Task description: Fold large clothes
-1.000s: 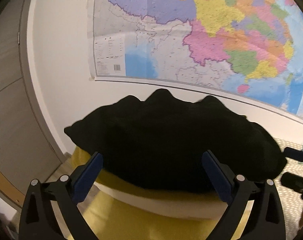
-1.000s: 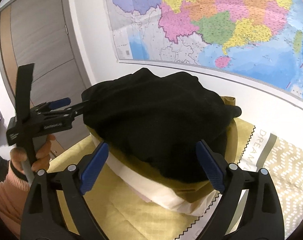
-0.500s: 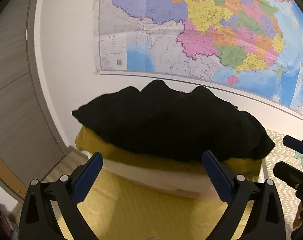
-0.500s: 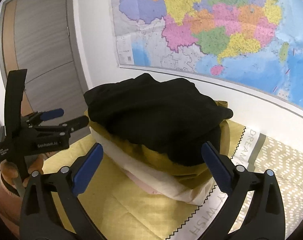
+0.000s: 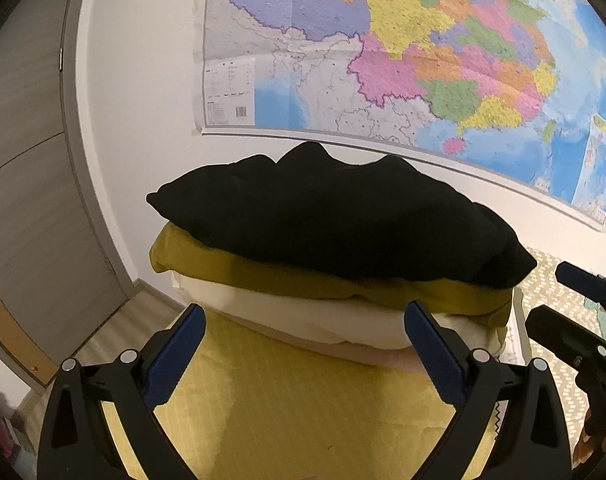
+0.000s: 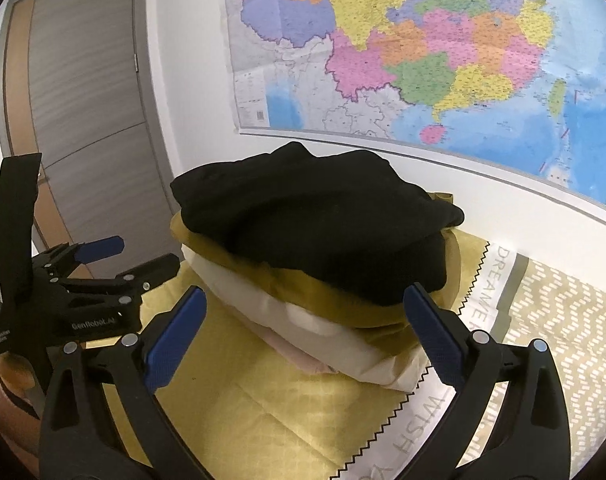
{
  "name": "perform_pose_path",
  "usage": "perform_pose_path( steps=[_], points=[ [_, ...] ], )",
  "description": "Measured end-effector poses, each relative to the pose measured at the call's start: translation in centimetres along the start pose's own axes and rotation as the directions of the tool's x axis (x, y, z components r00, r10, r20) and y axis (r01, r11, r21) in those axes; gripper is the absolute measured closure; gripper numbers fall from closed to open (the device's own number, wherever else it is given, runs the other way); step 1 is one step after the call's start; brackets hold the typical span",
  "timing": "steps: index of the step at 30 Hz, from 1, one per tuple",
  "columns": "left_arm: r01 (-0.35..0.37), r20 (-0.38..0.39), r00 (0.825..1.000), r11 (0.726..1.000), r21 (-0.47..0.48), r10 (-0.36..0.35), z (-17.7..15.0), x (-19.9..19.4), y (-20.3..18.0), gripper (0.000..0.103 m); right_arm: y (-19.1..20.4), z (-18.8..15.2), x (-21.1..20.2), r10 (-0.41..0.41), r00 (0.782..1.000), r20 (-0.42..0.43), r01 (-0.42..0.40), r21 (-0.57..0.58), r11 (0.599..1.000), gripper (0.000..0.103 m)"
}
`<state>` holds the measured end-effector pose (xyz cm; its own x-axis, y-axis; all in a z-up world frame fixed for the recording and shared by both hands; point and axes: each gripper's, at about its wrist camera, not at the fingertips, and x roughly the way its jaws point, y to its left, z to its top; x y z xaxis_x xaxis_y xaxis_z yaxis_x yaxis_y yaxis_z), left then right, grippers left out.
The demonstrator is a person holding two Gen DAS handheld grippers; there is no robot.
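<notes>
A folded black garment (image 5: 335, 224) (image 6: 315, 224) lies on top of a stack of folded clothes: a mustard one (image 5: 263, 276) (image 6: 303, 292), a white one (image 5: 303, 316) (image 6: 263, 312) and a pale pink one at the bottom. The stack sits on a yellow bed cover (image 5: 303, 408) (image 6: 239, 392) against the wall. My left gripper (image 5: 303, 352) is open and empty, a little short of the stack; it also shows at the left of the right wrist view (image 6: 131, 256). My right gripper (image 6: 303, 336) is open and empty in front of the stack; it also shows at the right edge of the left wrist view (image 5: 563, 296).
A large coloured map (image 5: 403, 52) (image 6: 403, 48) hangs on the white wall behind the stack. A grey door (image 6: 83, 100) is at the left. A patterned beige cover with printed letters (image 6: 543, 320) lies to the right of the stack.
Both grippers have pulled back from the stack, which now looks smaller and farther away. More of the yellow cover and lower layers show. Both stay open.
</notes>
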<state>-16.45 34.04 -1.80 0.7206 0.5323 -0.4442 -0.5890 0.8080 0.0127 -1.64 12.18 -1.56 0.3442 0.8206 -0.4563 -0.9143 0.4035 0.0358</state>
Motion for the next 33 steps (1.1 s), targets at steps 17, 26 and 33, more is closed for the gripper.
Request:
perform_pose_path(
  steps=[17,26,33],
  points=[
    [-0.032,0.029,0.999,0.999,0.013,0.031,-1.6,-2.2,-1.4,0.007,0.7,-1.9,-2.0,-0.015,1.000,0.023,0.015,0.003,1.000,0.006],
    [-0.041,0.030,0.999,0.999,0.021,0.041,-2.1,-2.9,-1.8,0.007,0.9,-2.4,-2.7,-0.019,0.999,0.033,0.019,0.006,1.000,0.006],
    [-0.049,0.024,0.999,0.999,0.016,0.048,-2.5,-3.1,-1.9,0.007,0.9,-2.8,-3.1,-0.023,0.999,0.030,0.022,0.013,1.000,0.006]
  ],
)
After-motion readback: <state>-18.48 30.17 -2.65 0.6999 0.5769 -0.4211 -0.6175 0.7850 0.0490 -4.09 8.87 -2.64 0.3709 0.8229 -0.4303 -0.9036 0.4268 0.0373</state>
